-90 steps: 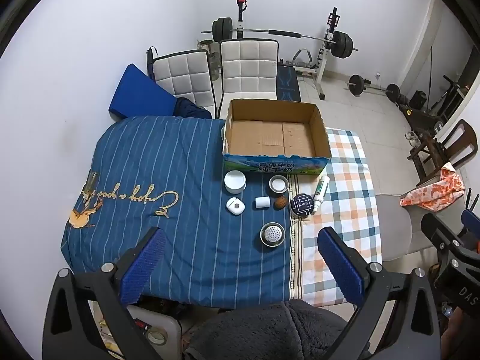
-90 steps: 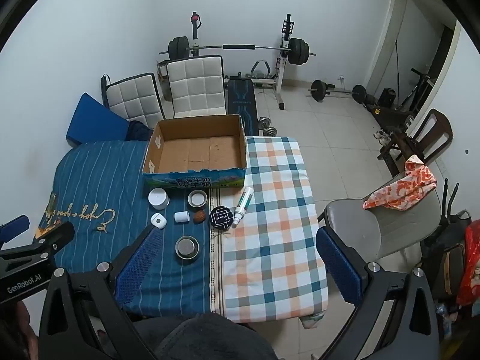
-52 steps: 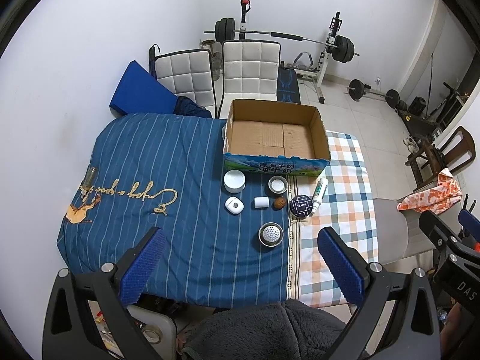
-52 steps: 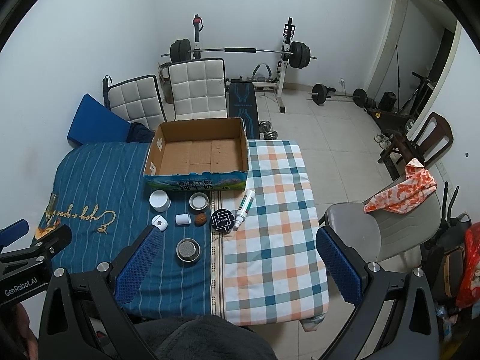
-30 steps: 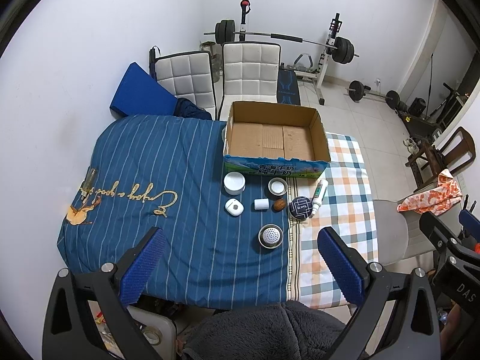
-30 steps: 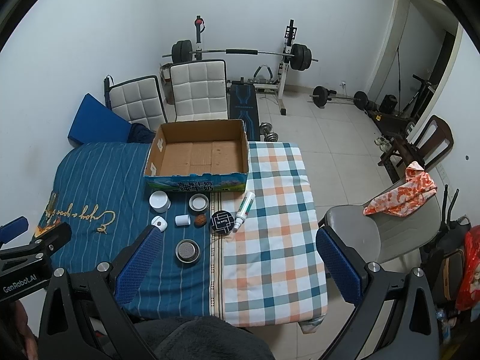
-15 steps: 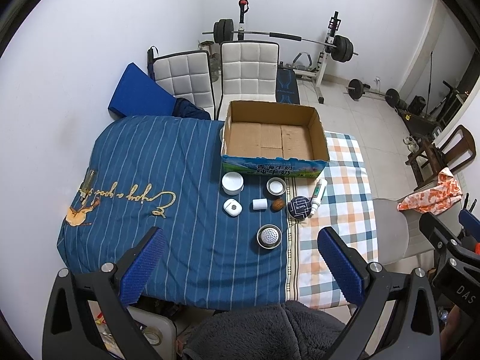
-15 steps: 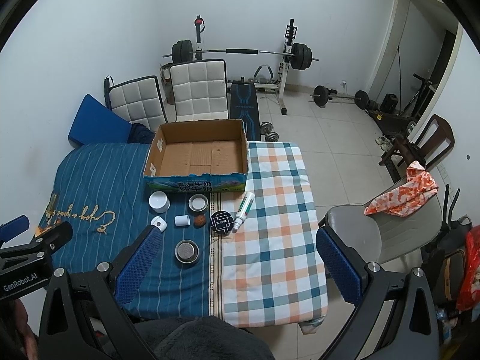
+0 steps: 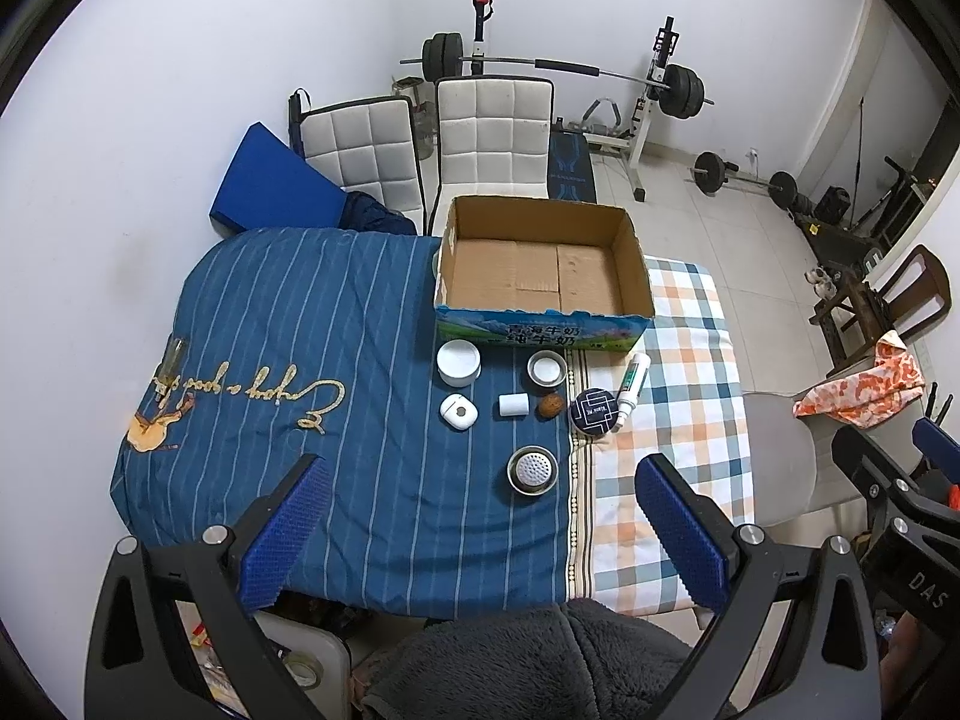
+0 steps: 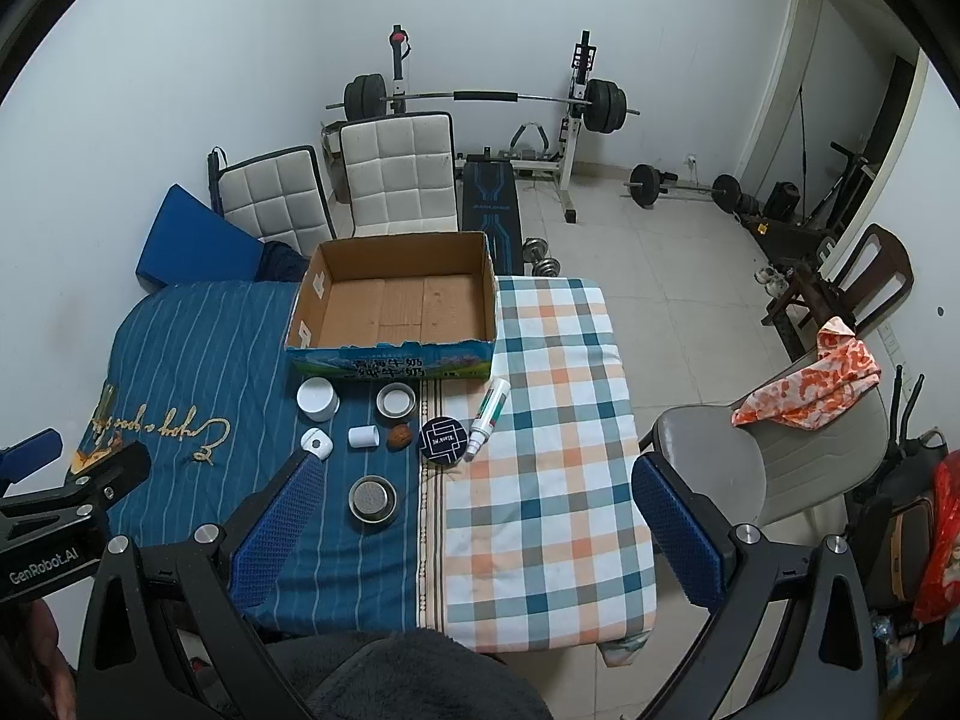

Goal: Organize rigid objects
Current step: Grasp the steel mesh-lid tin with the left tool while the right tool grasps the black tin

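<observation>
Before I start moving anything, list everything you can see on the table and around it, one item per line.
cardboard box: 1, brown, far table edge, nothing inside
white jar: 1, before box
metal tin: 1, silver, before box
white case: 1, rounded, middle row
white cylinder: 1, lying
walnut: 1, brown
dark round tin: 1, navy, at cloth seam
tube: 1, white-green, checked cloth
strainer cup: 1, metal, nearest
chairs: 2, white, behind table
barbell rack: 1, by wall
left gripper: blue pads, open
right gripper: blue pads, open

Two white padded chairs [image 9: 420,144], barbell rack [image 10: 480,97], grey chair [image 10: 750,450], orange cloth [image 10: 810,378]
</observation>
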Demonstrator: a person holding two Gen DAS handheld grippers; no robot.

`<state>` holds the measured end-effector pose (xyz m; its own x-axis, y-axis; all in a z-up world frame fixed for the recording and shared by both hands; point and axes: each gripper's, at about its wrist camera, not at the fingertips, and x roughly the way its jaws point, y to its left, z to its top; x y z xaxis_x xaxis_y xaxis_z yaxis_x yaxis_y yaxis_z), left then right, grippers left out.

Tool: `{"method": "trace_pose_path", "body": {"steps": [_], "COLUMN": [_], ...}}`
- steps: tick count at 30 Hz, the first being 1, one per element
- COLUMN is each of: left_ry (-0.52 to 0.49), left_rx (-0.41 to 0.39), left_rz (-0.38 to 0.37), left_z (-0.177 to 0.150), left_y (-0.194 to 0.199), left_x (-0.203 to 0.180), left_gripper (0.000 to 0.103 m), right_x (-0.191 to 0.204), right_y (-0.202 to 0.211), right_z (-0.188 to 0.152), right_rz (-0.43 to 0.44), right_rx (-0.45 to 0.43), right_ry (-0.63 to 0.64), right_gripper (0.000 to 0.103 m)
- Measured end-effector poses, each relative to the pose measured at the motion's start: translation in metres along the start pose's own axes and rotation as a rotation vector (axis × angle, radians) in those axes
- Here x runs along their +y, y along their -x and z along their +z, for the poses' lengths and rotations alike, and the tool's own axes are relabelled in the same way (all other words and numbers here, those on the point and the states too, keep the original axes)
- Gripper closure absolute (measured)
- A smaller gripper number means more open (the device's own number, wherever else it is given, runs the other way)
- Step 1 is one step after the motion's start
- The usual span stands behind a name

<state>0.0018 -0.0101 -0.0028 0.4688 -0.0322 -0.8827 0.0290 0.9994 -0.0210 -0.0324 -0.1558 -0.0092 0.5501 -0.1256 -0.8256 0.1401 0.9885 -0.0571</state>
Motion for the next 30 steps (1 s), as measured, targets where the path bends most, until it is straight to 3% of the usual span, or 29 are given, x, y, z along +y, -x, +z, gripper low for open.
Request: {"method": "trace_pose_path", "body": {"steps": [6, 11, 15, 22, 25, 28, 30], "left_ry": [0.011, 0.042, 0.077, 0.136, 0.173, 0.187, 0.188], "left_rx": [0.027, 0.056, 0.125, 0.274, 0.343, 0.407, 0.444], "left_rz": [-0.005, 0.022, 0.042, 0.097, 0.113, 0.127, 0.129], "left_z": [0.004, 0.017, 0.031, 0.041, 0.038, 0.034, 0.03], "left_y": [-0.015, -0.054, -0.113, -0.231, -0.281, -0.325, -0.352], "left_x": [-0.001, 0.007, 0.02, 0.047, 0.057, 0.059, 0.056], "left_gripper": [0.0, 0.0, 0.0, 0.0, 0.0, 0.0, 0.0], "right_x": [-0.006, -0.017, -0.023, -0.002, 0.002, -0.009, -0.012], "right_y": [-0.017, -0.063, -0.127, -0.288, -0.356, -0.405, -0.424], "right_z": [-0.001, 0.005, 0.012, 0.006, -0.001, -0.009, -0.012], "right_rz": [0.015, 0.024, 0.042, 0.137, 0.103, 0.037, 0.042], "right_rx": [0.031, 0.108, 0.183, 0.418, 0.496, 0.542, 0.566], "right_ry": [-0.01, -0.038, -0.057, -0.036, -0.06, -0.1, -0.116], "right_gripper": [0.0, 0.0, 0.0, 0.0, 0.001, 0.005, 0.006]}}
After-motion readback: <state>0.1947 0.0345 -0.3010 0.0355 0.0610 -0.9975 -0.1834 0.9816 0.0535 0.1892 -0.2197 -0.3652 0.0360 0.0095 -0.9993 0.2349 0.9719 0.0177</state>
